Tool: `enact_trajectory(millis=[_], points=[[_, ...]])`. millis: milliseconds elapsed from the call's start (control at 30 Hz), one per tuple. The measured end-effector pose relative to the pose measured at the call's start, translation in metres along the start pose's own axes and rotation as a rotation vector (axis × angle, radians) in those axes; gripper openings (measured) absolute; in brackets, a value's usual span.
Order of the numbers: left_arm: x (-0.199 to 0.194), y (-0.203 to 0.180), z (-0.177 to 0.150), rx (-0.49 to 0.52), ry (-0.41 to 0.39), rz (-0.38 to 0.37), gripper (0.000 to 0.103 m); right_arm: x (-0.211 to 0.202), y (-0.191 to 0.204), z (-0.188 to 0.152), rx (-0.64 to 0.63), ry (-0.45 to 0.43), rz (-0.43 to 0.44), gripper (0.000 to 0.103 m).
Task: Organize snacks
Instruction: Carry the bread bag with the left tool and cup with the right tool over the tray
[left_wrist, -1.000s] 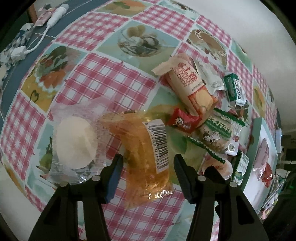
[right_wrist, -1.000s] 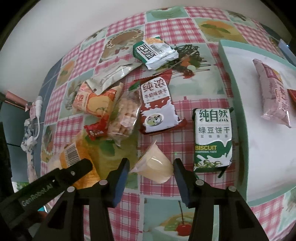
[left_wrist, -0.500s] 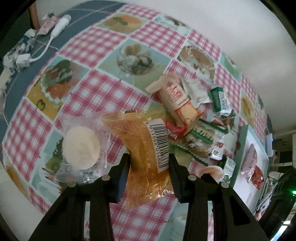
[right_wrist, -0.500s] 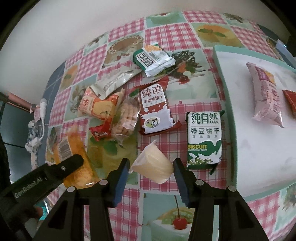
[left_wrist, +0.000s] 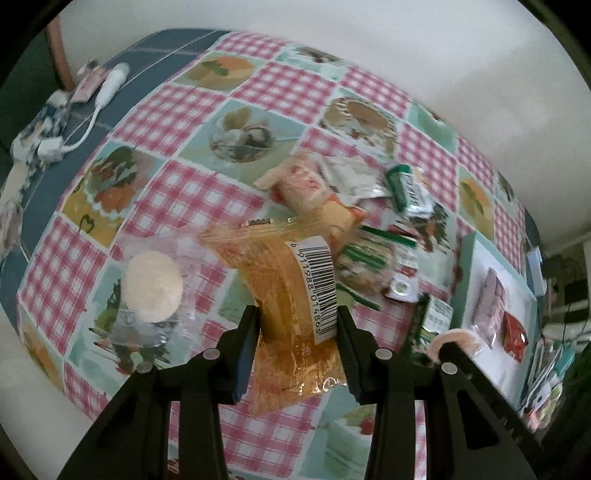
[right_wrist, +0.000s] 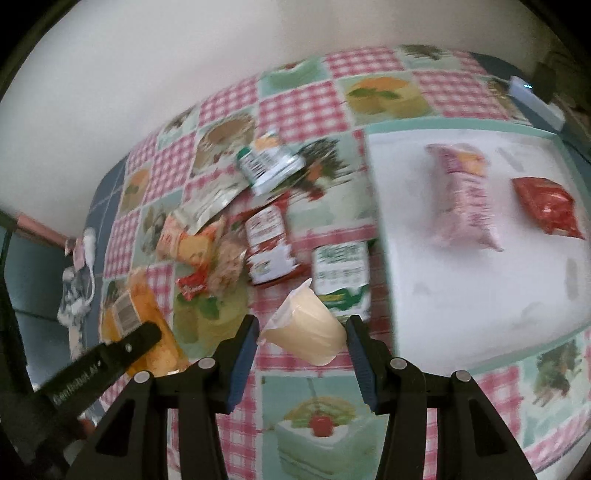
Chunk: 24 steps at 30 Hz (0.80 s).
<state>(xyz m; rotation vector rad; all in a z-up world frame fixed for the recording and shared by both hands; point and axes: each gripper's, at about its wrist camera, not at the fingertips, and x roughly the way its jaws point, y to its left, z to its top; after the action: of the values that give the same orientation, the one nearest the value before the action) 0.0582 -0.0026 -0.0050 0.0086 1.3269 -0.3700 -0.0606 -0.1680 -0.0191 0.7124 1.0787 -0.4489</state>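
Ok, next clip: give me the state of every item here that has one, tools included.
Left tool: jaws just closed, shut on the orange packet.
Orange packet: sealed, gripped, barcode label up.
Right tool: shut on the pudding cup.
Pudding cup: sealed, tilted on its side in the grip.
Tray: holds a pink packet and a red packet, both lying flat.
Round cake in clear wrap: wrapped, lying on the table.
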Motion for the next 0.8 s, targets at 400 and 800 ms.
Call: enact_trajectory(millis=[400,800], points=[[-0.009,-0.109,-0.047,0.281,-0.023,-0.054,0.043,-0.035,-0.104,0.016,0.285,-0.072,-0.195,0.052],[0.007,-0.193,-0.080,0.461,-0.023,-0.068,0.043,-0.058,-0.196,0.016,0.495,-0.110,-0.259,0.052]])
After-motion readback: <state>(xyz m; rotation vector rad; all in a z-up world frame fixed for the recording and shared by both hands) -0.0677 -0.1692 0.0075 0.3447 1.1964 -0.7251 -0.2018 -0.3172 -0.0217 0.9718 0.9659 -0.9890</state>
